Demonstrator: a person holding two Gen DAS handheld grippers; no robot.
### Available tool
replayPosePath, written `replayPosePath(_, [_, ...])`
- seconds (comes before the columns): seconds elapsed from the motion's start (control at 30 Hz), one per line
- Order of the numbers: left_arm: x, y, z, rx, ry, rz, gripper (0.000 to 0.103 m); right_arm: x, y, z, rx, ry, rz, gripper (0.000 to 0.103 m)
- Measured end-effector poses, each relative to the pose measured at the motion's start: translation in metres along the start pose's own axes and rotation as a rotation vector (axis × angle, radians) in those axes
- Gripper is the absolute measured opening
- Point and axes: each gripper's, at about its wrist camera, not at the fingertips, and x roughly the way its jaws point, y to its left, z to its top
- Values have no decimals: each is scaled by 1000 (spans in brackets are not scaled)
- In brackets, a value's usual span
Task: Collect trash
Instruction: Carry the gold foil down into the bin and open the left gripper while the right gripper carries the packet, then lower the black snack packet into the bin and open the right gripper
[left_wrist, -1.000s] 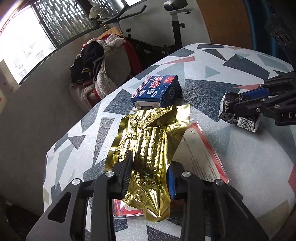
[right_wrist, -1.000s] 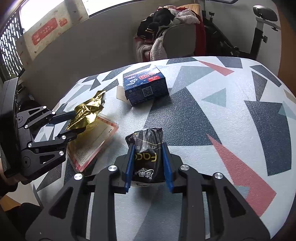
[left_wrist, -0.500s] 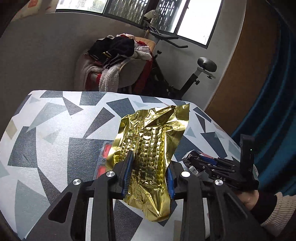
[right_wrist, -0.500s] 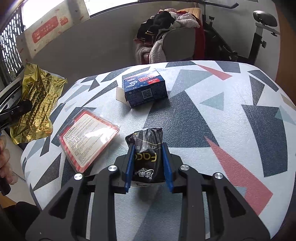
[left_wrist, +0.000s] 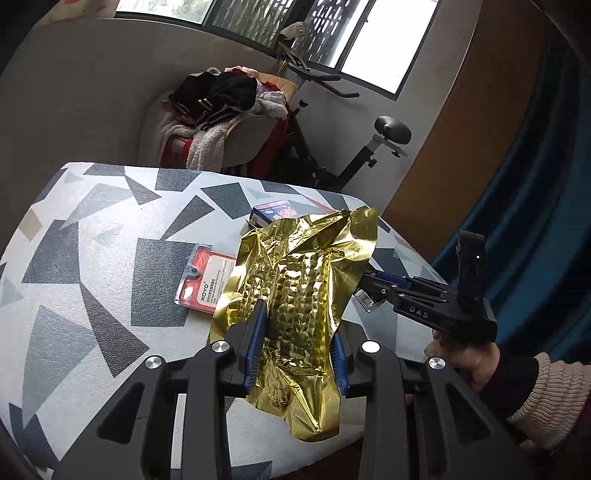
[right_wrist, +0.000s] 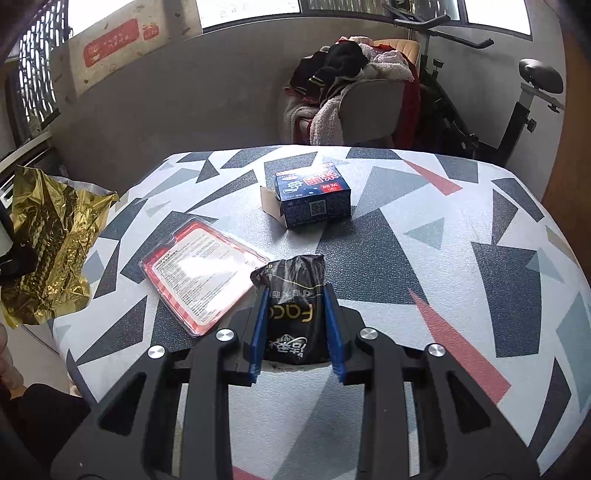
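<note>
Two pairs of black tongs with blue pads are at work over one table (right_wrist: 424, 266) covered in a white cloth printed with grey, black and red triangles.

The left tongs (left_wrist: 297, 347) are clenched on one crinkled gold foil wrapper (left_wrist: 299, 295), which fills the centre of the left wrist view and hangs below the pads, lifted clear of the table. In the right wrist view the same wrapper (right_wrist: 48, 243) shows at the left edge of the frame, off the side of the table.

The right tongs (right_wrist: 295, 321) grip one small black plastic packet with white lettering (right_wrist: 295, 314), bottom centre of the frame, above the table; whether it touches the cloth I cannot tell. In the left wrist view these tongs (left_wrist: 373, 291) sit at the right, held by a hand (left_wrist: 465, 358) in a cream ribbed cuff.

Two pieces lie on the table: one flat red-edged clear plastic blister pack (right_wrist: 207, 273), left of centre, and one dark blue cardboard box with an open flap (right_wrist: 314, 199), upper centre.

Beyond the table stand one chair heaped with clothes (right_wrist: 354, 92) and one exercise bike (right_wrist: 524, 99), upper right.
</note>
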Motion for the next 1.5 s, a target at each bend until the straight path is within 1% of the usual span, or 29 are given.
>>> replayPosePath(0.13, [-14,-11,-23,-6,19,-25,31,-28,16,-13,-4,-15,25,31])
replayPosePath(0.27, [-28,-20,-52,-24,45,-42,31,-55,29,-30,-3,-33,36,31])
replayPosePath(0.4, [-37,-32,-85,-39,84,-59,31,-78,44,-49,-22,-45,41,31])
replayPosePath(0.57, [-39,-43,-126,-62,157,-68,31,-100,61,-73,-33,-48,54,31])
replayPosePath(0.7, [-37,-55,-150,-24,221,-49,32,-112,70,-92,-26,-46,63,31])
replayPosePath(0.87, [-37,-65,-168,9,262,-58,33,-121,72,-112,2,-43,63,31])
replayPosePath(0.93, [-38,-65,-171,-1,271,-69,49,-123,71,-118,16,-38,63,31])
replayPosePath(0.97, [-40,-64,-172,-6,260,-75,60,-124,71,-121,22,-36,63,31])
replayPosePath(1.0, [-43,-64,-171,-5,243,-78,64,-125,70,-124,27,-33,64,31])
replayPosePath(1.03, [-46,-65,-171,5,230,-70,66,-125,70,-127,30,-28,65,31])
replayPosePath(1.1, [-51,-66,-169,44,202,-23,74,-123,71,-136,33,-12,68,31])
replayPosePath(1.2, [-57,-65,-165,109,162,37,81,-116,73,-150,36,23,73,31])
replayPosePath(1.3, [-61,-59,-162,161,141,104,86,-109,76,-163,30,54,78,31])
replayPosePath(1.5, [-68,-32,-159,173,95,204,90,-94,83,-180,10,118,96,31])
